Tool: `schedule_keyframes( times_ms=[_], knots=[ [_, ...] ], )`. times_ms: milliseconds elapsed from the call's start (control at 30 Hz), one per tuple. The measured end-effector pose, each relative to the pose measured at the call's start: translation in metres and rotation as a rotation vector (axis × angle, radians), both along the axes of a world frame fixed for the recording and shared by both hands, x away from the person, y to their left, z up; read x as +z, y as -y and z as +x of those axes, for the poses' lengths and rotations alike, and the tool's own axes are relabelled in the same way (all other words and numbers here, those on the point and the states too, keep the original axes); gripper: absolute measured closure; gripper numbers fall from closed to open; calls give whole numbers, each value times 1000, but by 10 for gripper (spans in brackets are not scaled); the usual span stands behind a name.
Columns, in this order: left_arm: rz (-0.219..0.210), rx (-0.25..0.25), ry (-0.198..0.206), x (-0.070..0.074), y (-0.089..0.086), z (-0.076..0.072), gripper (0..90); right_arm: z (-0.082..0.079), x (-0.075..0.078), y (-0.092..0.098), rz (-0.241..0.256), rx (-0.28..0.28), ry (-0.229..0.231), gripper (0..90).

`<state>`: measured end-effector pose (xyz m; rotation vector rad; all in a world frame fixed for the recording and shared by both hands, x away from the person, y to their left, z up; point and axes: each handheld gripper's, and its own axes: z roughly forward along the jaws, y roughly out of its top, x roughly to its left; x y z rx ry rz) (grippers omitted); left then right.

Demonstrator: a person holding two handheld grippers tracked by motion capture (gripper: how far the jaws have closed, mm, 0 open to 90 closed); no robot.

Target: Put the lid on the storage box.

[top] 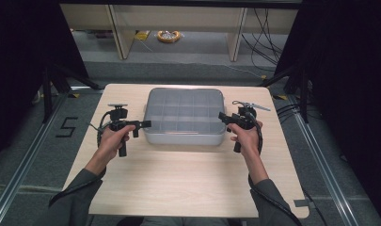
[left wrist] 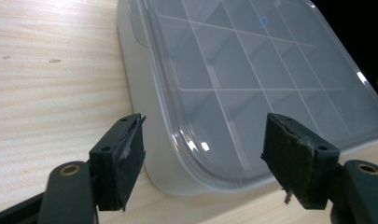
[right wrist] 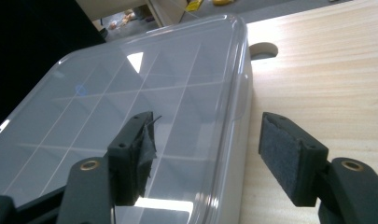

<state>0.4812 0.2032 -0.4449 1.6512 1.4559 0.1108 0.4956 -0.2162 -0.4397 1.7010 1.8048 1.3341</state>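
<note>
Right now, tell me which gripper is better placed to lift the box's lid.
Right, narrowly. The right gripper has open jaws straddling the long side edge of the lid of the box. The left gripper, also open, faces a rounded corner, probably a poorer hold.

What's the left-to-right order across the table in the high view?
Left hand → left gripper → box → right gripper → right hand.
</note>
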Motion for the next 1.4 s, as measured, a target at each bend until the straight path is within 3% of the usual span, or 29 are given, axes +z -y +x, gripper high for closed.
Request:
schedule_keyframes(
  times_ms=[33,133,167,233,267,300,367,400,433,533,633,667,733,767,833,867,900,933,1000,1033,1067,1100,1233,1300,1367,1400],
  knots=[
    [-8,-1,3,0,0,-3,286,-4,1,-2,25,-11,-19,359],
    [-15,-15,22,-1,-2,-13,282,-11,-2,3,-2,22,16,346],
    [-10,-9,32,-1,-2,-17,282,-15,0,1,27,13,-6,346],
    [-2,-9,40,-3,-3,-23,280,-17,-1,4,4,35,11,345],
    [-4,-25,41,-3,-4,-29,274,-23,-1,2,35,34,-9,336],
    [-1,-32,47,-4,-4,-34,271,-23,-3,5,-4,49,24,331],
    [1,-48,53,-5,-3,-41,259,-28,-3,4,-5,63,27,322],
    [-6,-56,56,-5,-2,-45,250,-34,0,0,41,45,-9,314],
    [-6,-56,56,-5,-2,-45,237,-33,-3,3,-4,76,31,306],
    [-1,-81,85,-5,1,-59,217,-40,-2,1,9,84,21,292],
    [-1,-126,108,-8,7,-74,161,-49,-3,0,0,114,41,258],
    [2,-134,109,-10,9,-78,161,-56,-2,-3,33,105,13,244],
    [5,-168,111,-16,14,-90,151,-68,-3,-3,22,128,37,207],
    [4,-181,119,-19,16,-94,151,-70,-5,0,3,153,71,198],
    [14,-200,138,-24,18,-101,151,-76,-8,1,0,165,68,188],
    [26,-212,137,-26,19,-104,151,-80,-8,2,-11,167,57,185],
    [30,-222,134,-27,19,-108,151,-83,-9,0,12,153,64,186],
    [30,-222,134,-27,19,-108,151,-85,-10,3,-15,170,72,186],
    [32,-231,126,-31,19,-113,151,-89,-11,4,-17,172,68,186],
    [53,-236,125,-35,20,-118,151,-97,-14,3,18,162,38,186],
    [53,-236,125,-35,20,-118,152,-97,-14,3,18,162,38,186],
    [67,-241,126,-36,20,-120,151,-98,-16,6,-12,188,45,190],
    [136,-276,147,-42,22,-132,152,-113,-21,8,-2,185,41,197],
    [127,-276,147,-43,23,-134,152,-116,-24,8,-20,188,48,197],
    [147,-288,154,-45,24,-139,152,-121,-27,7,-25,204,43,196],
    [148,-293,151,-46,25,-141,152,-127,-29,6,-18,210,24,196]
  ],
)
